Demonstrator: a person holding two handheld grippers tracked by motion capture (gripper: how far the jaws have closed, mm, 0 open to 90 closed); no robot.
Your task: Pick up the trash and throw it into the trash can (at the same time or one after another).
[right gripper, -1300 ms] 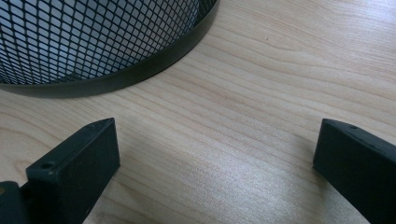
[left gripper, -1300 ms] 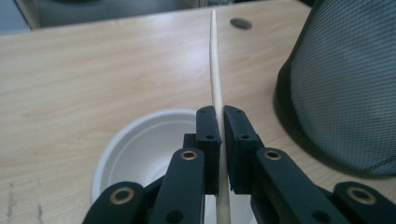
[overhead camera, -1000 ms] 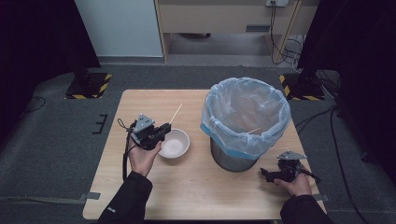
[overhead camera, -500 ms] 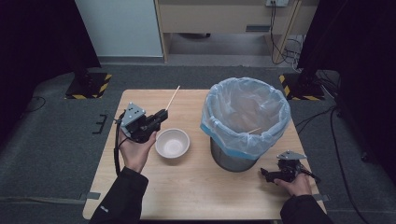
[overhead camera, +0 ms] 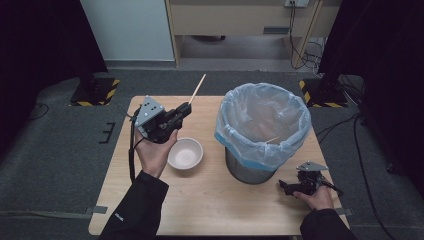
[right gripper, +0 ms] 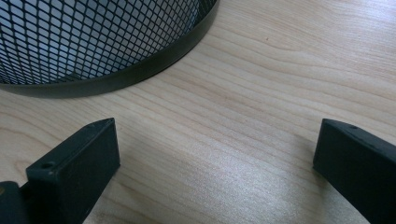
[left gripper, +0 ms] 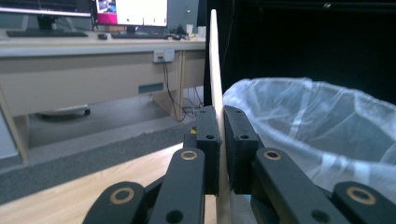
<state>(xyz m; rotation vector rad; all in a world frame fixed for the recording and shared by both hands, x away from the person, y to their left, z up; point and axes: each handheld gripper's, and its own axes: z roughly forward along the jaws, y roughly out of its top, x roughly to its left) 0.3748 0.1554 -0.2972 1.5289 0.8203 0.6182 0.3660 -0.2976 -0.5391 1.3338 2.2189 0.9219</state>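
Left tool [overhead camera: 184,111] raised above the bench [overhead camera: 210,210], up from the spot beside the bowl [overhead camera: 185,153] where it sat a second ago, jaws clamped together on a stick [overhead camera: 197,89]. Stick slanting up and away past the jaw tips in the high view, its far end over the floor beyond the bench's far edge. In the left gripper view, left tool [left gripper: 221,135] with the stick [left gripper: 214,60] pinched between the 2 pads and rising nearly upright, the bin liner [left gripper: 317,126] just to its right. Bowl white, standing on the bench below and to the right of the left hand [overhead camera: 152,150], well clear of the tool. Bin [overhead camera: 260,130] to the right of the bowl, lined with a pale blue bag; inside it 1 thin pale sliver [overhead camera: 272,139], possibly another stick, too small to tell. Right tool [overhead camera: 285,186] low at the bench's near right corner, just beside the bin's base, in the same place as a second ago. In the right gripper view, right tool [right gripper: 212,158] with jaws wide apart, nothing between them but bare wood, the bin's mesh wall [right gripper: 88,42] close ahead.
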